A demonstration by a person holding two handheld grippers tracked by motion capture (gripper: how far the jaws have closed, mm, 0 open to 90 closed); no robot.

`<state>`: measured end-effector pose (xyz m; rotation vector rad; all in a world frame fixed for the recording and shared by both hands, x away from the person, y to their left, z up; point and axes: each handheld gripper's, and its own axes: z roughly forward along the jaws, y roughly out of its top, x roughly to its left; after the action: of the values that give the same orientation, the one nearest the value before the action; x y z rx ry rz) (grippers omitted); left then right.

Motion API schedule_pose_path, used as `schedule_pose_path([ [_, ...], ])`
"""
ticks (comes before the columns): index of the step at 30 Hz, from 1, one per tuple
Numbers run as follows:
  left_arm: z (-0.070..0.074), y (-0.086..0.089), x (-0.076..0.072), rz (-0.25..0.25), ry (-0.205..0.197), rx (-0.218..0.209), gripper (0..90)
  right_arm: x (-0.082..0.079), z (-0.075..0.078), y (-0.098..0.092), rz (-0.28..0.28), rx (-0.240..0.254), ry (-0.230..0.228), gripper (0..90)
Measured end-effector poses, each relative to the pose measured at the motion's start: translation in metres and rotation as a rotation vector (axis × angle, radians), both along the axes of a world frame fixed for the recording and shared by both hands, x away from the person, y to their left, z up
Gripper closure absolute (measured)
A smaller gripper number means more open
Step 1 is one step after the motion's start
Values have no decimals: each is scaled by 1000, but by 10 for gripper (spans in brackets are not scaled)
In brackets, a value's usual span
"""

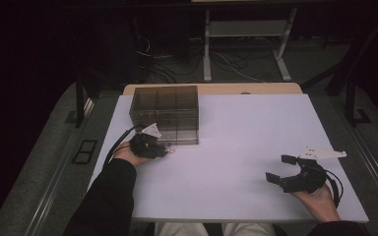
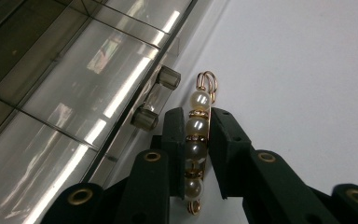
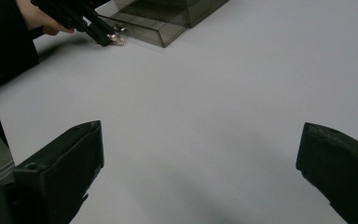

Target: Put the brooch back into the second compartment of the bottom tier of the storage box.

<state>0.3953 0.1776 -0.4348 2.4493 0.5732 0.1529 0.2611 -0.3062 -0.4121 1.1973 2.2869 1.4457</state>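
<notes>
At a white table point(image 1: 236, 147), the left gripper point(image 1: 166, 149) was clamped on a pearl pin point(image 2: 196, 140), a gold-wire brooch strung with pale beads and small studded rings. In the left gripper view the two black jaws pressed the pin from either side along its middle, its looped gold end poking out beyond the tips toward 12 o'clock and its lower loop showing between the jaw arms at 6 o'clock. The pin sat just above the white surface, right beside the front of a smoky clear plastic drawer box point(image 1: 165, 114), whose bar handle point(image 2: 157, 103) with two dark end studs lay just at 10 o'clock from the pin in that view. In the high view the box stood at the far left part of the table, at about 11 o'clock from the table's middle, with the left hand point(image 1: 130, 155) and gripper at its near front corner.

The right gripper point(image 1: 278, 169) rested well apart at the near right, at about 4 o'clock from the table's middle, held in the right hand point(image 1: 320, 201). Its jaws were spread wide with nothing between them, and the right gripper view looked across bare white tabletop toward the box and the left gripper at 11 o'clock.
</notes>
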Motion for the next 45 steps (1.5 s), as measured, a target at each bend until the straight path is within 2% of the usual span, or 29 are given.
schedule_pose_path([
  [15,2,0,0,-11,16,6,788,0,0,0,0,0,0,4],
  [22,4,0,-2,-5,22,-10,787,0,0,0,1,-1,3,4],
  [33,16,2,-2,-21,12,-13,787,0,0,0,-2,2,1,5],
  [45,26,6,-1,-14,3,-21,787,0,0,-1,-3,4,2,5],
])
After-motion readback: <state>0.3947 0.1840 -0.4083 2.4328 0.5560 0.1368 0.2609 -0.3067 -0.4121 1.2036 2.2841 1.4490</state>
